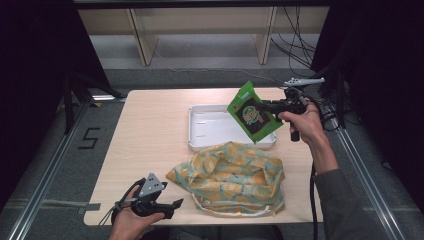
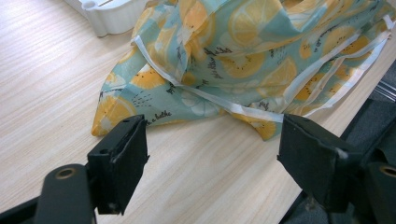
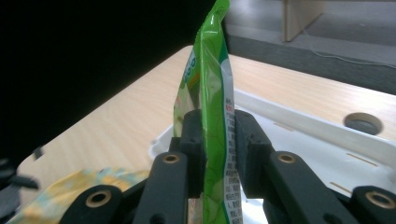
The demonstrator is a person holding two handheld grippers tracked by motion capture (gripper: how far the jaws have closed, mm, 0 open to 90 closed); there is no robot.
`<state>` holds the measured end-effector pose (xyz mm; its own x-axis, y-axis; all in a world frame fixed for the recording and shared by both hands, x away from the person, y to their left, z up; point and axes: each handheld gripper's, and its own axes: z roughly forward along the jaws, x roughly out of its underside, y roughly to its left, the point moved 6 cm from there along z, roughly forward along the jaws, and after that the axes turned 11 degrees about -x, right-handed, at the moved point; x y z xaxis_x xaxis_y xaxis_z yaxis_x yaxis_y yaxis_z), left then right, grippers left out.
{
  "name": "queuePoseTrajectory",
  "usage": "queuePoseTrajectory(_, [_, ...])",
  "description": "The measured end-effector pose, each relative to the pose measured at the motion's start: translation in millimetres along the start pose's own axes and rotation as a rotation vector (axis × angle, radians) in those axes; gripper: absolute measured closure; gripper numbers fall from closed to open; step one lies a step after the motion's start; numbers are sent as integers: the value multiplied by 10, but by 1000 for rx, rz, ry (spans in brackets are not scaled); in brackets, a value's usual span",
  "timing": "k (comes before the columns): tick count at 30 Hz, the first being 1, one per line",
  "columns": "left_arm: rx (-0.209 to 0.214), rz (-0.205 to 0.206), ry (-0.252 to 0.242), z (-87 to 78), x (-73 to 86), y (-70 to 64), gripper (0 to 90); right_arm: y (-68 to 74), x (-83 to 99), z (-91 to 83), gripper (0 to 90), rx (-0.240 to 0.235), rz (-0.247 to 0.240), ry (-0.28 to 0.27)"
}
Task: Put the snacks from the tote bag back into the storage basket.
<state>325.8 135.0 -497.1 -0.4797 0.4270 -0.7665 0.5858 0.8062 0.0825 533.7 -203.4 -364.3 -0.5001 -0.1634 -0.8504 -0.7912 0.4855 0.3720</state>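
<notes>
A flat green foil snack pouch w/ a dark printed label (image 1: 251,113) is held clamped between the jaws of the right gripper (image 1: 270,106), lifted above the right end of a white rectangular plastic tray (image 1: 200,131) at the far-centre of the light wooden table (image 1: 150,130). In the right gripper view the pouch (image 3: 212,107) is seen edge-on and upright, pinched by both black pads, w/ the tray (image 3: 327,135) below it. A crumpled cloth bag, teal w/ an orange-slice print and white trim (image 1: 232,177), lies just near of the tray, towards the near edge. The left gripper (image 1: 175,204) is held low at the near-left table edge, jaws wide apart and clamped on nothing; in the left gripper view the bag (image 2: 243,60) lies just beyond them, not touched.
</notes>
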Motion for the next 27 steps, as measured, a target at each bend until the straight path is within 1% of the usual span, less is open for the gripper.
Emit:
queuePoseTrajectory(1, [3,5,3,-4,3,0,235,-35,-6,17,760,16,31,-2])
queuePoseTrajectory(2, [3,5,3,-4,4,-1,234,-88,-8,37,760,27,25,-2])
queuePoseTrajectory(3, [3,4,3,-4,4,0,234,-122,-14,52,760,38,46,-1])
queuePoseTrajectory(4, [3,1,1,-3,3,-1,235,-180,-21,68,760,53,33,-5])
queuePoseTrajectory(5, [3,0,-1,-3,1,1,234,-205,-18,93,760,57,56,-15])
queuePoseTrajectory(6, [3,0,-2,-4,0,1,234,-230,-17,108,760,60,80,-14])
queuePoseTrajectory(7, [3,1,-2,-5,-1,1,234,-269,-13,123,760,67,85,-14])
queuePoseTrajectory(8, [2,0,-2,-5,-1,1,234,-303,0,136,760,81,105,-5])
queuePoseTrajectory(9, [2,1,-2,-4,-1,1,234,-344,0,153,759,86,90,-14])
queuePoseTrajectory(10, [2,1,-2,-4,-2,0,234,-360,6,164,760,93,116,-13])
queuePoseTrajectory(13, [1,-4,-3,-3,-4,-3,234,-472,-1,181,760,119,94,-7])
queuePoseTrajectory(14, [3,0,-4,-2,-5,-2,234,-468,-1,197,759,122,138,-11])
queuePoseTrajectory(15, [2,2,-2,-2,-4,-2,234,-519,-9,206,760,131,115,-16])
queuePoseTrajectory(17, [2,6,-3,-2,-5,-1,234,-557,-15,226,760,144,138,-14])
queuePoseTrajectory(18, [-1,3,-2,-4,-5,-3,234,-598,-24,241,759,155,133,-18])
queuePoseTrajectory(19, [1,0,-3,-4,-4,-5,234,-600,-22,254,760,157,159,-16])
queuePoseTrajectory(20, [-3,-6,-1,-5,-1,-10,234,-632,-29,274,759,162,156,-23])
queuePoseTrajectory(21, [6,-11,0,-1,1,-16,235,-668,-31,292,760,171,152,-22])
queuePoseTrajectory(22, [2,-5,-1,-3,0,-12,234,-693,-30,311,760,180,160,-18])
queuePoseTrajectory(23, [2,-7,-1,-3,-2,-12,234,-729,-30,330,759,186,157,-16])
queuePoseTrajectory(24, [-3,-2,4,-10,-3,-11,234,-752,-32,348,759,193,167,-13])
queuePoseTrajectory(25, [-4,18,0,-11,-6,-1,234,-779,-35,366,760,201,169,-13])
queuePoseTrajectory(27, [5,1,-9,-6,-12,-20,235,-828,-41,408,759,210,176,-16])
